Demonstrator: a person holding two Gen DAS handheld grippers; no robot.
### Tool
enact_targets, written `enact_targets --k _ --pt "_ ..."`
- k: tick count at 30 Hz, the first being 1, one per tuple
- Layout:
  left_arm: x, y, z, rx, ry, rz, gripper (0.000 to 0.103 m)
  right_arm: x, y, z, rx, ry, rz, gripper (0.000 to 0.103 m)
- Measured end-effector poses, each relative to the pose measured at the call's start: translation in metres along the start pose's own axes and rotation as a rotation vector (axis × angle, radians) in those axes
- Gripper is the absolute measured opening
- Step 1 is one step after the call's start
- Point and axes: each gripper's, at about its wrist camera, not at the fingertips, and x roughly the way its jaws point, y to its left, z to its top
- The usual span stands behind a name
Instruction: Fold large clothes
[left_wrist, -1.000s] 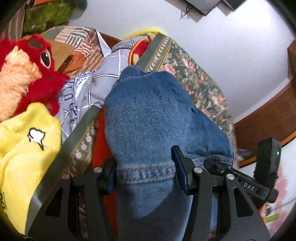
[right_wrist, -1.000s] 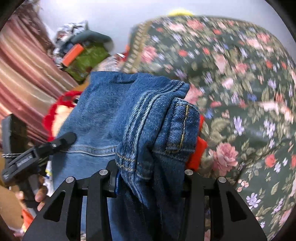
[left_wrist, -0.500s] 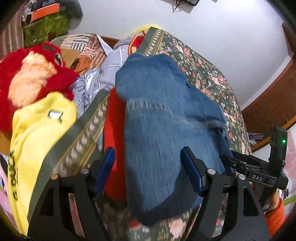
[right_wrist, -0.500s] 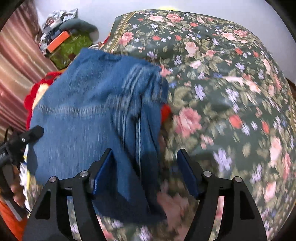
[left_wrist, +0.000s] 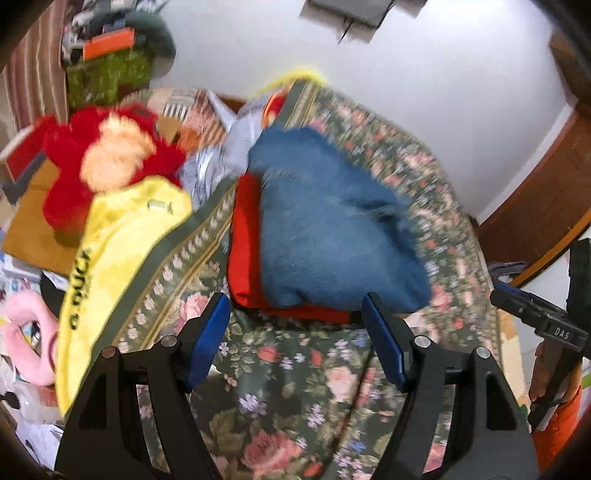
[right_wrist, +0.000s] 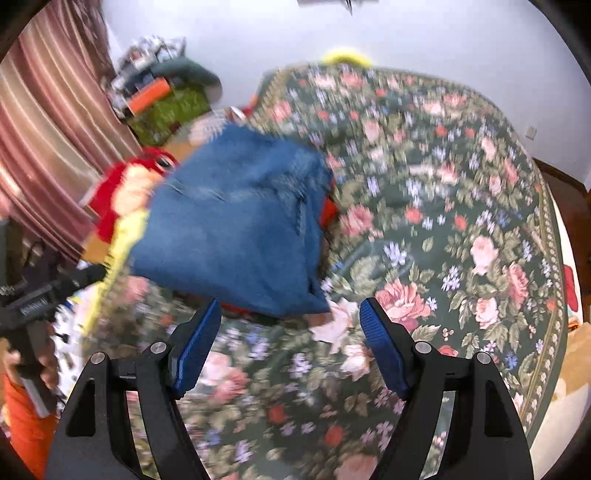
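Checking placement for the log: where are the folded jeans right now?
The folded jeans lie on a red garment on the floral bedspread, ahead of both open grippers, with the yellow plush to their left in the left wrist view.

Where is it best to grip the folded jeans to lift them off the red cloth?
Probably the near folded edge of the jeans, approached from the front. That edge faces both open grippers and overhangs the red cloth, so a finger could slide under.

Left tool & right tool — both w/ jaws spread wide, empty, side by side.
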Motion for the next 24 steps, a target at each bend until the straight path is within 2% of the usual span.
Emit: enact_targets --k 7,11,14,20,24 --pt "-0.110 -0.064 0.004 0.146 -0.232 -0.019 0.073 -0.095 0.032 0.006 -0.021 -0.245 0.072 0.074" --pt "-0.177 -0.104 -0.011 0.232 -0.405 -0.042 0.073 -0.150 0.051 -0.004 -0.058 -0.395 0.088 0.074" --pt "-0.214 -0.123 -0.028 0.263 -0.504 -0.063 0.073 -0.185 0.067 -0.018 -0.098 -0.499 0.092 0.074" --pt "-0.261 -0.152 -0.068 0.305 -0.676 -0.026 0.073 -0.230 0.091 -0.052 -0.148 -0.678 0.071 0.074" --pt "-0.273 -0.159 -0.091 0.288 -0.728 -0.011 0.073 -0.242 0.102 -0.072 -0.146 -0.743 0.051 0.074"
